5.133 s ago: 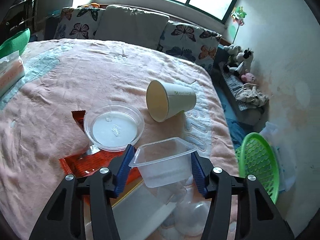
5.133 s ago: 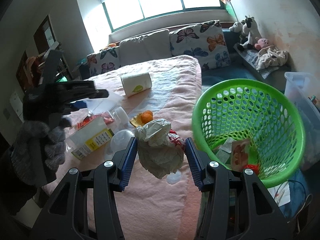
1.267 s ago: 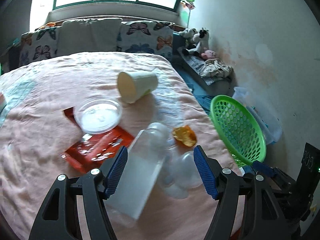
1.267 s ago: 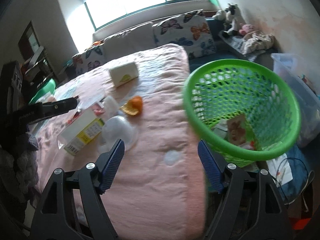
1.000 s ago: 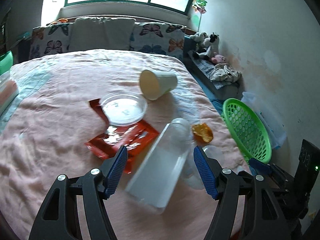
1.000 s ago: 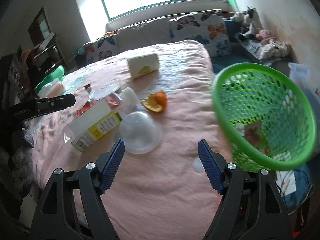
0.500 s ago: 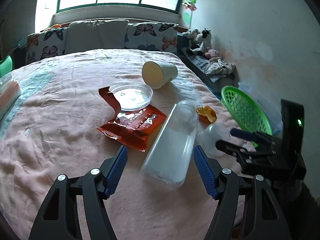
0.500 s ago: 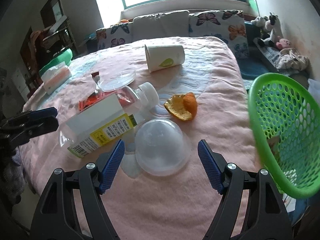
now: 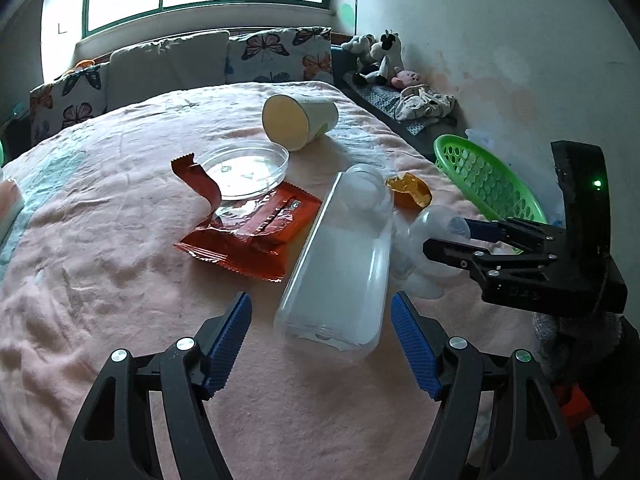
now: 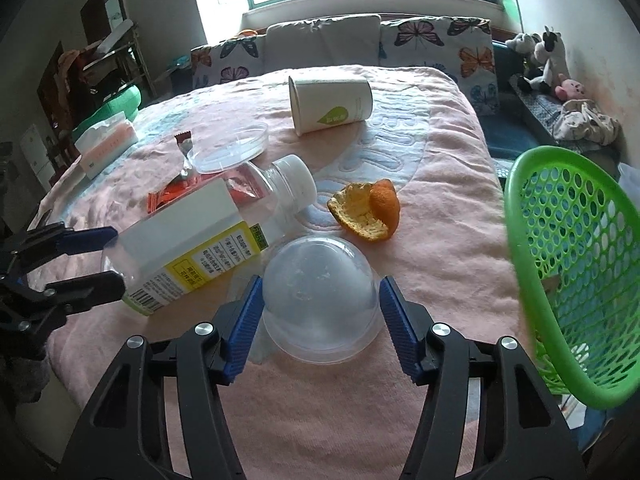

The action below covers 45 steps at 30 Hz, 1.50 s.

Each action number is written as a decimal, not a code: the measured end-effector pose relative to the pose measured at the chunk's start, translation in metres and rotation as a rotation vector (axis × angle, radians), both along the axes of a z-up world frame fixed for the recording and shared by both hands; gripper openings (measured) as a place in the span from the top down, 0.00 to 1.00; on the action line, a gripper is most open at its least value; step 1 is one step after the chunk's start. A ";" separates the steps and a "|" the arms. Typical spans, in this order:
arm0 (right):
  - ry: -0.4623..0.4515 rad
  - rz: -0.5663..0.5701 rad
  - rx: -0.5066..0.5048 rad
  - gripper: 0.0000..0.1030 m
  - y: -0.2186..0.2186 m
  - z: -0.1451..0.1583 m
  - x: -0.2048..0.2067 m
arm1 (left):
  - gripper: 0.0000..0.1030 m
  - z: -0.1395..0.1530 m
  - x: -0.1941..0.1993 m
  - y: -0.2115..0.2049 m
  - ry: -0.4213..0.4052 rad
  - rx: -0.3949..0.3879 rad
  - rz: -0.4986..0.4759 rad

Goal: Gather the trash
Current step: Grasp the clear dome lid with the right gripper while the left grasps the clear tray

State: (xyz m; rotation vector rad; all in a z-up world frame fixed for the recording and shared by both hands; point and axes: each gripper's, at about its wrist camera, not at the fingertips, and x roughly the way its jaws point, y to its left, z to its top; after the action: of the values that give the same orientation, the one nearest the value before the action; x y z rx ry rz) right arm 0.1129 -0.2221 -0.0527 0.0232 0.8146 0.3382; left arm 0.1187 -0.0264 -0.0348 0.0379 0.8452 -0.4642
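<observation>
Trash lies on a pink bedspread (image 9: 80,280). A clear plastic bottle (image 9: 340,264) with a white and yellow label (image 10: 192,248) lies on its side just ahead of my open left gripper (image 9: 320,344). A clear plastic dome lid (image 10: 320,288) sits between the pads of my open right gripper (image 10: 320,316), which also shows in the left wrist view (image 9: 460,236). Farther off lie an orange peel (image 10: 368,212), a red wrapper (image 9: 248,232), a clear round lid (image 9: 244,168) and a tipped paper cup (image 10: 328,98). A green basket (image 10: 576,272) stands at the right.
A tissue pack (image 10: 104,144) lies at the bed's far left. Butterfly pillows (image 10: 440,44) line the bed's far side under the window. Stuffed toys (image 10: 540,60) and cloths sit on a bench by the right wall. A shelf (image 10: 112,56) stands at the far left.
Both grippers have come closer to the bed. The left one now faces the bottle's base and the right one now has the dome lid between its open pads. Earlier each let go of a held item.
</observation>
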 end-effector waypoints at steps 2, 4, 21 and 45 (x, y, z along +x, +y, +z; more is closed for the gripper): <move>-0.001 -0.005 0.006 0.42 -0.002 0.002 -0.002 | 0.33 -0.002 0.000 -0.003 -0.002 0.009 -0.011; -0.003 -0.009 0.016 0.42 -0.005 0.005 -0.005 | 0.33 -0.003 0.001 -0.005 -0.009 0.018 -0.014; -0.029 -0.046 0.049 0.42 -0.022 0.020 -0.026 | 0.39 -0.019 0.011 -0.020 0.005 0.071 -0.036; -0.043 -0.106 0.069 0.42 -0.040 0.025 -0.038 | 0.44 -0.003 0.001 -0.020 -0.046 0.038 -0.019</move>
State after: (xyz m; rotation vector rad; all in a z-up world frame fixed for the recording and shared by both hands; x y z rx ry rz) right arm 0.0750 -0.2618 -0.0273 0.1229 0.7564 0.2659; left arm 0.1198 -0.0460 -0.0378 0.0909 0.8087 -0.4633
